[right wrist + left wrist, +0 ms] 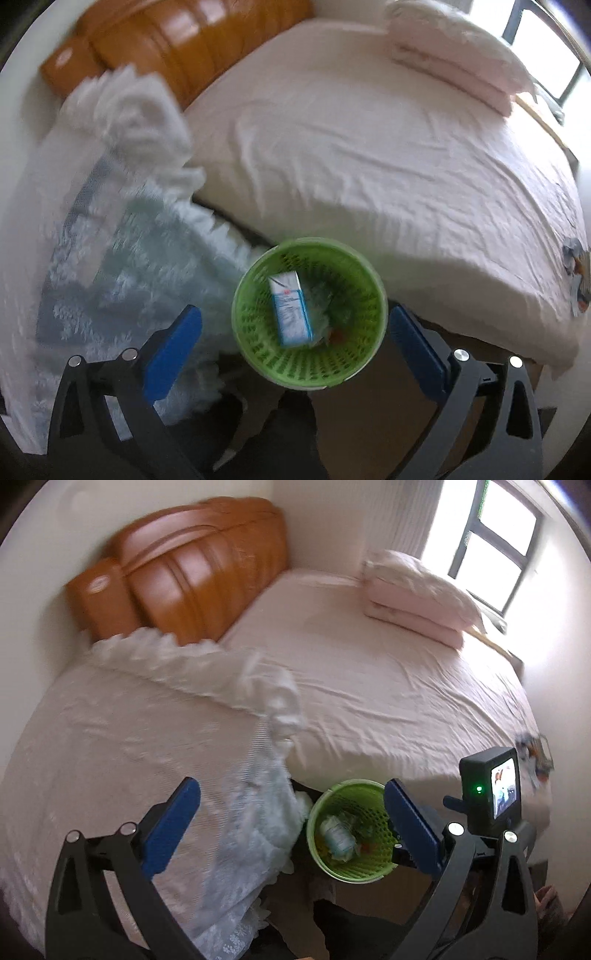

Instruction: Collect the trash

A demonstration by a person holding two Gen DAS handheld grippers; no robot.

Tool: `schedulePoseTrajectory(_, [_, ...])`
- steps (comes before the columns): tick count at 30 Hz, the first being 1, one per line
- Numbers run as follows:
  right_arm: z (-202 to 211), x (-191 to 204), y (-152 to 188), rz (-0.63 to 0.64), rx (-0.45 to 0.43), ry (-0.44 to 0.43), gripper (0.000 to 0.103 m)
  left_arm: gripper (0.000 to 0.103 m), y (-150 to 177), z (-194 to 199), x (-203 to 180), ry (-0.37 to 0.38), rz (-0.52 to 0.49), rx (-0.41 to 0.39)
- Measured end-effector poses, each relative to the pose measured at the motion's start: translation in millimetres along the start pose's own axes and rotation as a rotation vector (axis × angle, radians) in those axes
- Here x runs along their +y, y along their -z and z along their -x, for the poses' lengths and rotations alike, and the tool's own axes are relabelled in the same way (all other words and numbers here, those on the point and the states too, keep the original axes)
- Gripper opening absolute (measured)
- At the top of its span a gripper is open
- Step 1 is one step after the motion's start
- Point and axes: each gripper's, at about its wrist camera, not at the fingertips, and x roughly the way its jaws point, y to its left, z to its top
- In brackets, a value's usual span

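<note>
A green mesh waste basket (255, 354) stands on the floor beside the bed. A blue and white drink carton (290, 309) lies inside it on crumpled wrappers. In the left wrist view the basket (369, 864) holds crumpled whitish trash (338, 836). My right gripper (293, 341) is open and empty, directly above the basket. My left gripper (291, 821) is open and empty, above the basket's left side; the right gripper's body and screen (491, 786) show beside it. More litter (576, 273) lies on the bed's far right edge.
A bed with a pink sheet (369, 147) fills the view, with a brown headboard (192, 576) and folded pink bedding (417, 594) by the window (491, 542). A white lace cover (147, 738) drapes a surface on the left.
</note>
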Motion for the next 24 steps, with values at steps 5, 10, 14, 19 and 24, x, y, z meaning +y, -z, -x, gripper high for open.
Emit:
schedulePoseTrajectory(5, [30.6,44.3,-22.3,0.123,-0.071,-0.056,0.101,0.095,6.2,30.8,46.0,-0.085,0.139,-0.066])
schedulePoseTrajectory(10, [106.8,118.5,-48.5,0.264,-0.240,-0.186,0.101,0.095,11.5,87.6,94.4,-0.250,0.268,-0.194])
schedulePoseTrajectory(14, [161.7,169.9,-58.3,0.377,-0.357,-0.261,0.101,0.095,15.2,131.3,129.3,-0.373,0.360,-0.254])
schedulePoseTrajectory(19, [226.8,225.2,-61.0,0.480,-0.469,-0.400,0.101,0.095,26.2,179.6,164.1,-0.526,0.486,-0.318])
schedulePoseTrajectory(24, [255.4,260.1,-63.8,0.525,-0.505,-0.470,0.101,0.095,39.3,201.0,183.4,-0.583,0.577,-0.350])
